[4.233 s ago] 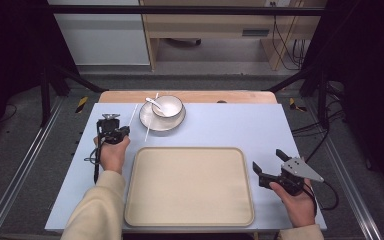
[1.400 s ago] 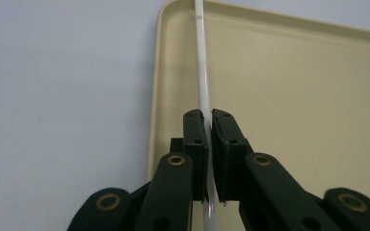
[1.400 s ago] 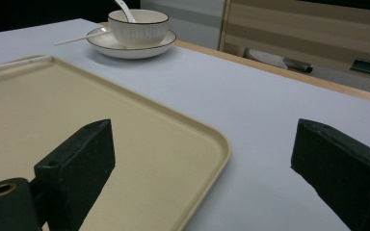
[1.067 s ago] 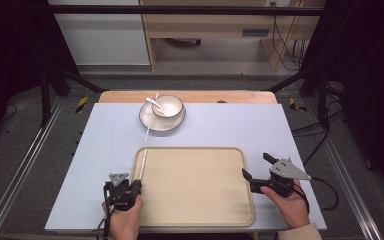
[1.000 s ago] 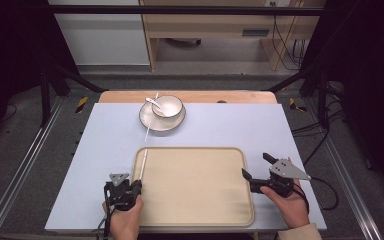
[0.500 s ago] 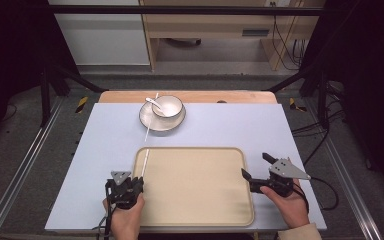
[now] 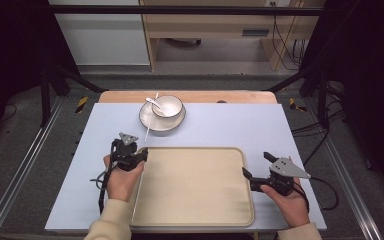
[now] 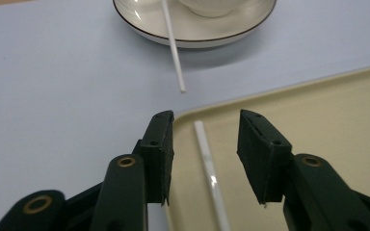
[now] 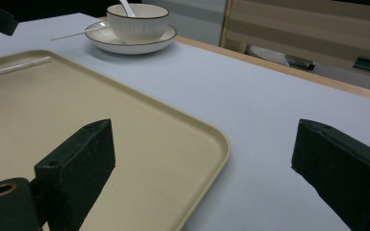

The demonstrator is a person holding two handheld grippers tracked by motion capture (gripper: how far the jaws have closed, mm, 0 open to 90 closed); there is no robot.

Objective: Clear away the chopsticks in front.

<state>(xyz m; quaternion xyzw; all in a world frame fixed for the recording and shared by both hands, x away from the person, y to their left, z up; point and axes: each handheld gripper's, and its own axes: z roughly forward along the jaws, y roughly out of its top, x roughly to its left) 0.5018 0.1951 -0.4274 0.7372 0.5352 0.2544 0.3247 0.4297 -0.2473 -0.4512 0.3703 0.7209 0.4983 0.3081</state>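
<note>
A beige tray [image 7: 195, 192] lies in the middle of the table. A white chopstick [image 8: 207, 166] rests on it just inside its left rim. My left gripper [image 7: 129, 150] hovers over the tray's far left corner; its jaws have just been opening and stand apart, with that chopstick below the gap and untouched [image 8: 204, 118]. A second white chopstick [image 7: 149, 126] leans on the plate [image 7: 177, 124] that carries a white bowl [image 7: 168, 105] with a spoon. My right gripper [image 7: 256, 165] is open at the tray's right edge with nothing in it [image 9: 203, 132].
The pale blue table top [image 7: 290, 130] lies bare on the right. A wooden strip [image 7: 240, 96] borders its far edge. Metal rails and cables run along the floor on both sides.
My left gripper has gone from the tray's near left side toward the plate and risen, and its jaws have parted. The chopstick stays on the tray. The right gripper has kept still.
</note>
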